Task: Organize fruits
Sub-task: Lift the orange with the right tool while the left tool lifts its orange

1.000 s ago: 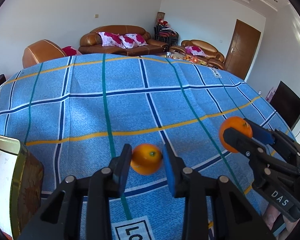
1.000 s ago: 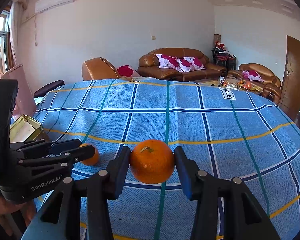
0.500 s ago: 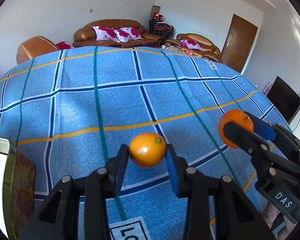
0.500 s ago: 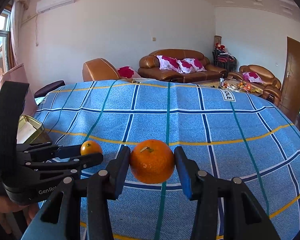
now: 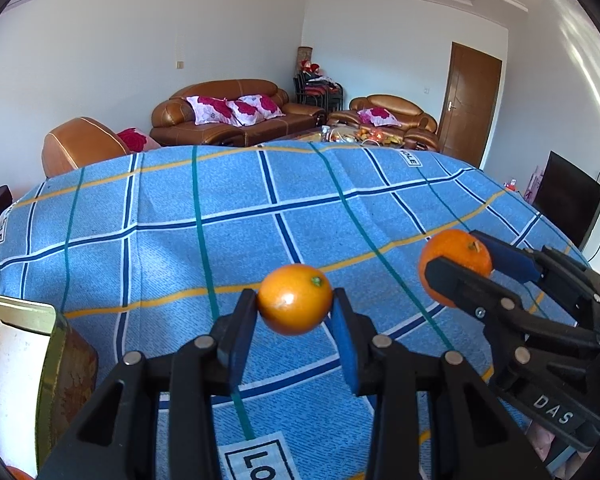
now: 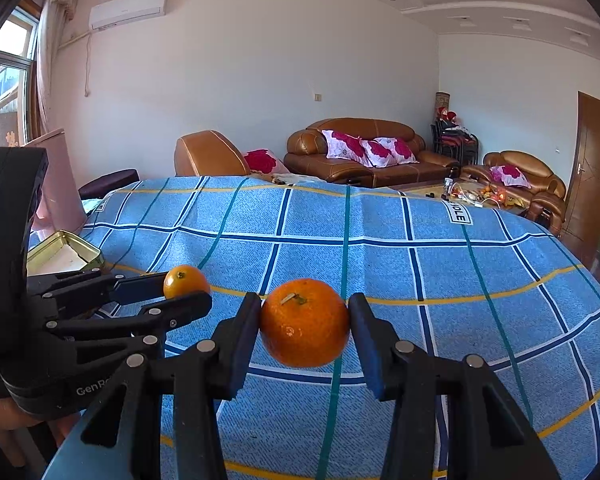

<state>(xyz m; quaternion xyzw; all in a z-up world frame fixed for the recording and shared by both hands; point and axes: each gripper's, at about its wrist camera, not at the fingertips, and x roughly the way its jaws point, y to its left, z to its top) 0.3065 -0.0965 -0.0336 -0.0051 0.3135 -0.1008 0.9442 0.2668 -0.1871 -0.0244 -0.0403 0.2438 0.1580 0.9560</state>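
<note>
- The left gripper (image 5: 294,306) has its jaws drawn in on a small orange (image 5: 295,299), one pad against each side; the fruit hangs clear above the cloth, stem end turned up and to the right.
- The right gripper (image 6: 304,322) is clamped the same way on a larger orange (image 6: 304,322), stem facing the camera, also off the surface.
- In the left wrist view the right gripper sits to the right of the left one, near but apart; the two fruits do not touch.
- Below both lies a blue checked tablecloth (image 6: 380,224) with white, navy, teal and yellow lines.
- A gold-rimmed tin (image 6: 66,249) rests on the cloth at the left edge, open side up.
- Beyond the table stand brown leather sofas (image 6: 364,152) with pink floral cushions.
</note>
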